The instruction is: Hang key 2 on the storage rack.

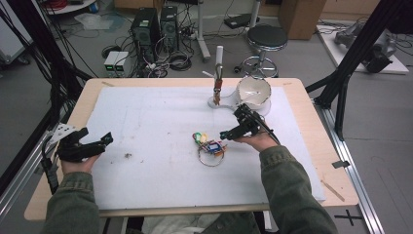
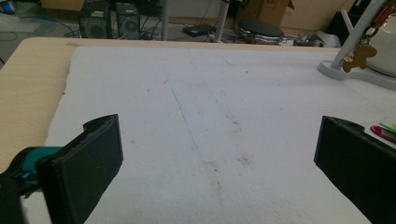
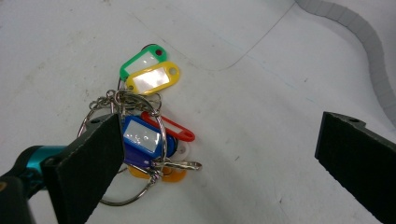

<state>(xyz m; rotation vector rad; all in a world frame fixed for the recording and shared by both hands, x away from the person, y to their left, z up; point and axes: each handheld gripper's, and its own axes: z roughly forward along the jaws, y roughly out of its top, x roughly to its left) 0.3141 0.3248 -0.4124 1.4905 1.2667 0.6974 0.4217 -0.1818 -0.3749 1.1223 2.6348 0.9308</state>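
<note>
A bunch of key tags [image 1: 209,146] on metal rings lies on the white foam sheet [image 1: 146,117], just right of its middle. In the right gripper view the bunch [image 3: 149,135] shows green, yellow, blue, red and orange tags. My right gripper [image 3: 222,121] hovers over it, open, its left jaw in front of the blue tag. In the high view the right gripper [image 1: 233,123] is just right of the bunch. My left gripper [image 1: 95,136] stands open at the sheet's left edge with nothing between its jaws [image 2: 219,123].
A white stand [image 1: 217,87] with a brown tag [image 2: 358,56] hanging on it stands at the back of the sheet. Next to it on the right is a white bowl [image 1: 254,90]. A stool, computers and cables sit on the floor beyond the table.
</note>
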